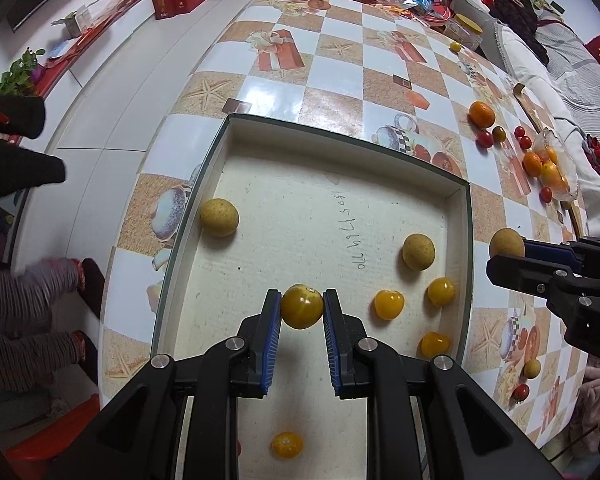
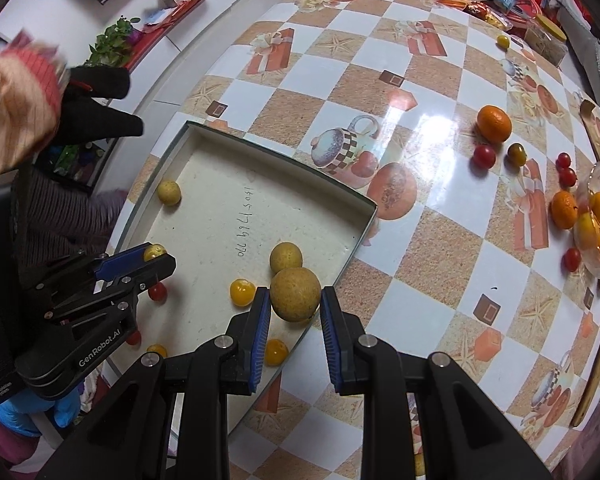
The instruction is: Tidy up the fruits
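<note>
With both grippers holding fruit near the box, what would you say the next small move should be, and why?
Probably open the left gripper to drop its yellow tomato. It hangs over the floor of the shallow box, where other yellow tomatoes already lie. The right gripper, clamped on a tan round fruit, appears to sit over the box's near edge, so it seems less ready.

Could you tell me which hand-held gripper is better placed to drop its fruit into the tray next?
Left, probably. The left hand-held gripper holds its yellow tomato well inside the tray, while the right hand-held gripper carries its tan round fruit near the tray's right edge.
</note>
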A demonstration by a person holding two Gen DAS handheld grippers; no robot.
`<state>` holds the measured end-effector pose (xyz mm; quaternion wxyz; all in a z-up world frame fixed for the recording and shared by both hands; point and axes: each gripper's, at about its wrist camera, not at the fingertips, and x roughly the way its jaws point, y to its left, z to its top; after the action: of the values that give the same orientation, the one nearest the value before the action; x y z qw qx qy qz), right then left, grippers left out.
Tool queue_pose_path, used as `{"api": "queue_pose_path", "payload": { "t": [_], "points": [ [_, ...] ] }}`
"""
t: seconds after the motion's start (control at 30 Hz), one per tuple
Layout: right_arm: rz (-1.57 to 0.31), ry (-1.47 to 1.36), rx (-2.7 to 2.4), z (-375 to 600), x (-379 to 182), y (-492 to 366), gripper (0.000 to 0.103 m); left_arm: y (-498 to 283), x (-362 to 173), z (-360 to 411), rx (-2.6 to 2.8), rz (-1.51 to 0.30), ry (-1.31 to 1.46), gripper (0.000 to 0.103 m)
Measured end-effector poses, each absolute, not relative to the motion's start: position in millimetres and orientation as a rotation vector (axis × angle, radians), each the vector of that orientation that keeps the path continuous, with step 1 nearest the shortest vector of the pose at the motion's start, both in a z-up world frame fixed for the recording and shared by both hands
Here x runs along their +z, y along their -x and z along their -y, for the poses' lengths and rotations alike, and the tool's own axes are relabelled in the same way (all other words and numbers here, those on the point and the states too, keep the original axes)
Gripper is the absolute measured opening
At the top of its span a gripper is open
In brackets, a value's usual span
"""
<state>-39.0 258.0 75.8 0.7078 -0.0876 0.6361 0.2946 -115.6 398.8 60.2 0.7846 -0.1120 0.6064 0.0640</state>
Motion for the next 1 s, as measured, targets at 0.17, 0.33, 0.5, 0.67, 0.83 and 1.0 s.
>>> {"api": "queue_pose_path", "payload": {
  "t": [0.17,0.33,0.5,0.67,0.83,1.0],
  "points": [
    [-1.424,0.189,0.651,-265.0,68.3,29.3,0.027,105.2,54.4,-401.6,0.148,-1.316,0.226,0.022],
    [-1.449,0.16,0.626,-273.0,53.3,12.9,0.027,95.9,42.0,-403.4,0.171,-1.336,0.206,0.022],
    [-1.463,0.151,0.616,-283.5,41.0,2.1,0.027,90.6,33.8,-403.4,0.196,-1.342,0.182,0.022],
    [-1.477,0.164,0.611,-295.0,27.3,-5.1,0.028,89.5,27.5,-403.8,0.229,-1.354,0.155,0.023],
    [-1.498,0.193,0.605,-302.9,13.3,-7.1,0.028,91.3,22.2,-405.7,0.234,-1.369,0.155,0.036],
    [-1.501,0.21,0.619,-308.0,10.0,-6.2,0.052,95.8,28.7,-406.8,0.264,-1.329,0.142,0.072]
  ]
}}
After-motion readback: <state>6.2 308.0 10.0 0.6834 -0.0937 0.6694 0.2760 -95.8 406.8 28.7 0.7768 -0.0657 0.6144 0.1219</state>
